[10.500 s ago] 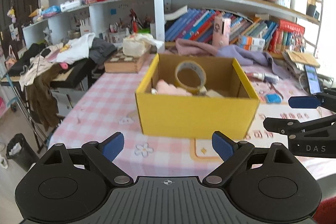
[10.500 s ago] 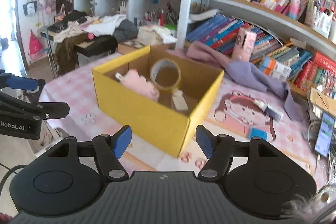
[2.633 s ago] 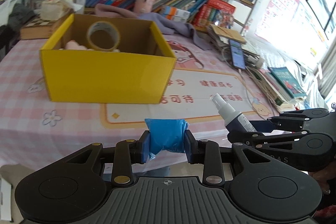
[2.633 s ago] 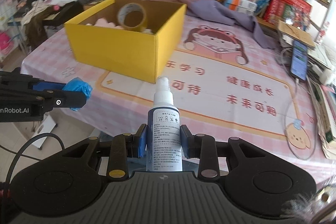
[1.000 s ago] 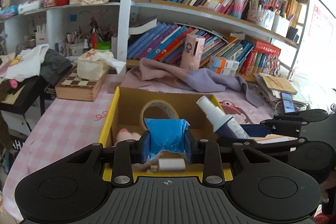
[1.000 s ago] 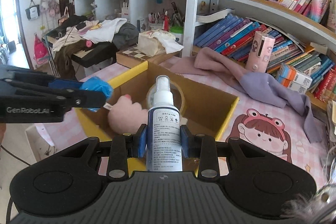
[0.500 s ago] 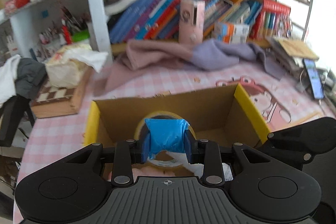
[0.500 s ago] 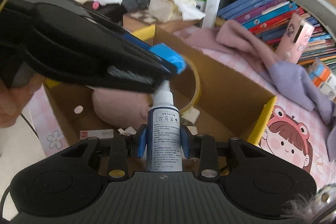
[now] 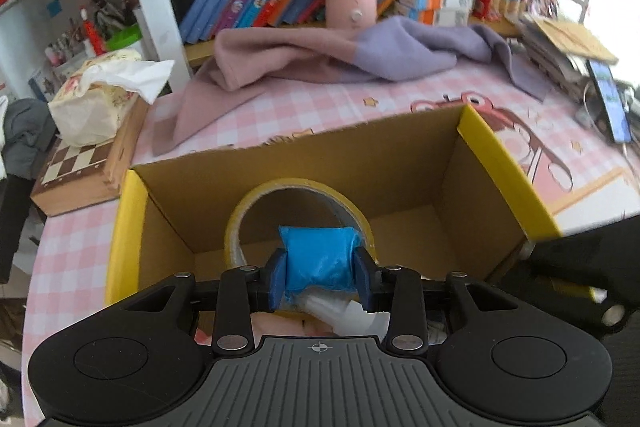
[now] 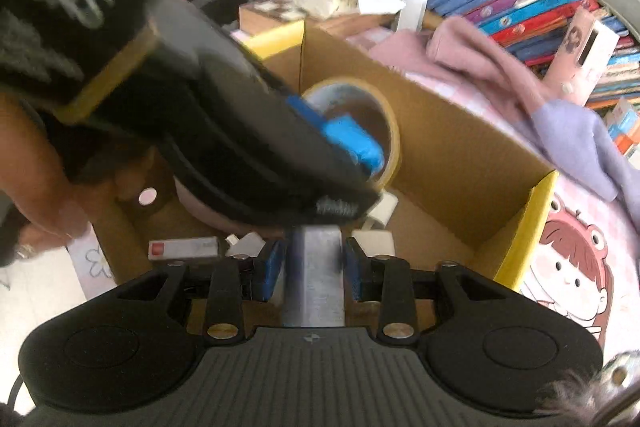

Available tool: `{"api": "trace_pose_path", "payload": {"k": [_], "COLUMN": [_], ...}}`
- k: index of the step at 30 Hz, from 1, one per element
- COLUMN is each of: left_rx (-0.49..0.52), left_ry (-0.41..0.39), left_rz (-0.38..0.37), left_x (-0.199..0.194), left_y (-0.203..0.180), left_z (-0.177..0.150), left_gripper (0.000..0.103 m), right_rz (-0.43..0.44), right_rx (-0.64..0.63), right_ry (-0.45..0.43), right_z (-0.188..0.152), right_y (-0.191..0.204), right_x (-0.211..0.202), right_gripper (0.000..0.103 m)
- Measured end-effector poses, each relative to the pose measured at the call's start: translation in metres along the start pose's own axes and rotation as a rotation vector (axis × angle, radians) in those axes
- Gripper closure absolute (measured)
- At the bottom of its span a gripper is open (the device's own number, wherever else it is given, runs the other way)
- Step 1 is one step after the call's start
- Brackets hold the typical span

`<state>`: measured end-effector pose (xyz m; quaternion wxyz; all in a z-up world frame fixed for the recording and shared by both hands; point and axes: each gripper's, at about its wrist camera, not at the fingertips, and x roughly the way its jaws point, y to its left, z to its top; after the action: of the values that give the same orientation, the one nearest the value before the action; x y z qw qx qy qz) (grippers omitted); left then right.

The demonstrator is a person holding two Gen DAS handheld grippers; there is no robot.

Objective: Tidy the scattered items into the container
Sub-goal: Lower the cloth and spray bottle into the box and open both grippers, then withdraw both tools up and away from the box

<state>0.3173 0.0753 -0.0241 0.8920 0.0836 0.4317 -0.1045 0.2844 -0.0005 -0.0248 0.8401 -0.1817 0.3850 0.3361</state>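
Yellow box [image 9: 504,167] – both hand-held grippers [image 9: 320,273] above, loaded.

Left tool [image 9: 320,277] grips blue packet [image 9: 318,259] above yellow box [image 9: 504,163].

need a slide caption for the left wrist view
Left hand-held gripper holds a blue packet over the yellow box, above a tape roll.

The left gripper [image 10: 340,155] blocks the box's [image 10: 520,227] left; its right corner lies open.
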Motion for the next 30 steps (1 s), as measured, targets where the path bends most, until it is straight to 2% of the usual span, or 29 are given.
{"api": "trace_pose_path", "payload": {"k": [1,5,8,20,24,30], "left_rx": [0.007,0.029,0.000,-0.137,-0.151,-0.152], "left_ry": [-0.003,-0.081,-0.138,-0.334,-0.362,-0.405], "left_rz": [-0.006,0.026,0.034,0.103,0.114,0.170], "left_x": [-0.001,-0.025,-0.050,-0.141,-0.168,-0.203], "left_y": [-0.001,-0.008,-0.008,-0.001,-0.002,-0.011], "left_z": [-0.001,-0.003,-0.008,-0.037,-0.055,-0.092], "left_gripper": [0.062,0.026,0.020,0.013,0.013,0.011], "right_rz": [0.001,-0.009,-0.022,-0.105,-0.122,-0.186], "right_rx": [0.000,0.005,-0.002,0.019,0.053,0.104], "right_ry": [-0.014,-0.061,-0.081,-0.224,-0.251,-0.313], "right_z": [0.001,0.001,-0.001,-0.010,-0.017,-0.038], "right_y": [0.000,-0.001,0.001,0.019,0.026,0.037], "right_x": [-0.004,-0.024,-0.039,-0.101,-0.114,-0.145], "right_gripper": [0.060,0.054,0.053,0.050,0.050,0.049]}}
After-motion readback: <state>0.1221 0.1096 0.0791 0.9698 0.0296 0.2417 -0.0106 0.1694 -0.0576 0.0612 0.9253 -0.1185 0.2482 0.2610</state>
